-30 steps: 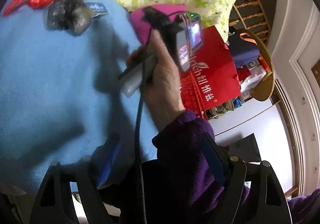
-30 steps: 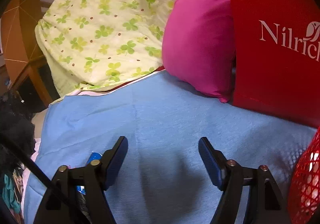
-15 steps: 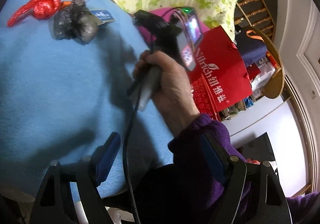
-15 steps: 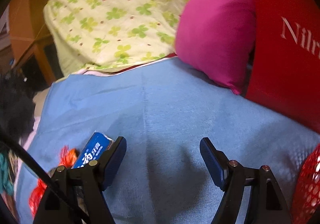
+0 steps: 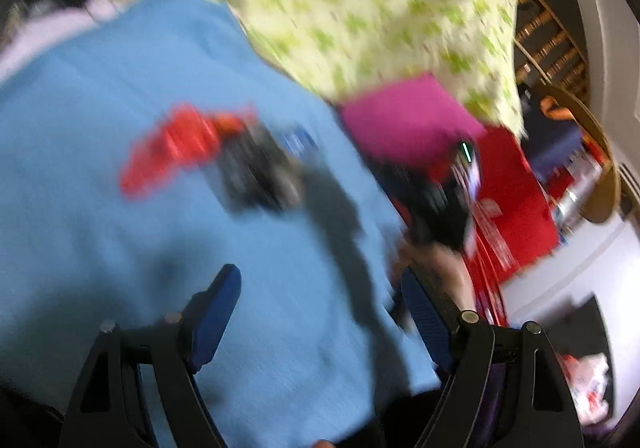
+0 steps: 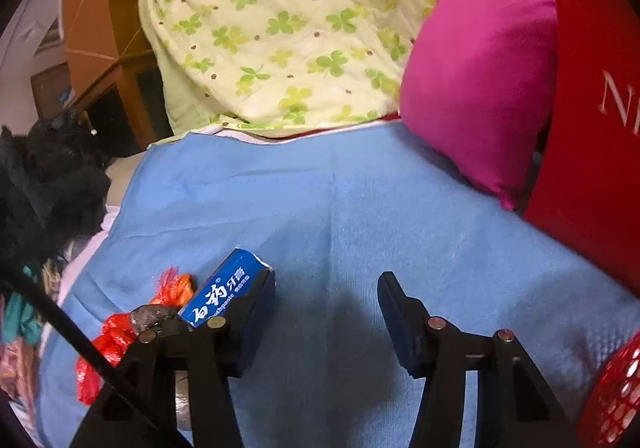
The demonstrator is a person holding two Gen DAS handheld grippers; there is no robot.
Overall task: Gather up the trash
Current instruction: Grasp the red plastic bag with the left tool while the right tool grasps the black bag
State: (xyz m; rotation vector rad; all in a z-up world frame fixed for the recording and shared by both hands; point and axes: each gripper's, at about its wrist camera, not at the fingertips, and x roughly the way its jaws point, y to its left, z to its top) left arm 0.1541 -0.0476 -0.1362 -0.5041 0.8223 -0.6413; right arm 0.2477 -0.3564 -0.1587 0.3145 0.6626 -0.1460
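Right tongs [image 6: 326, 288] have just been closing, nothing between; box [image 6: 224, 294] sits just outside. Left tongs [image 5: 320, 300] open & empty, facing the trash [image 5: 256, 175].

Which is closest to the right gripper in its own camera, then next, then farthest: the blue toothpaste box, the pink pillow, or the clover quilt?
From the right gripper:
1. Blue toothpaste box, right beside its left-hand finger, on the blue blanket.
2. Pink pillow, farther back on the right, next to the red bag.
3. Clover quilt, farthest, piled at the back.
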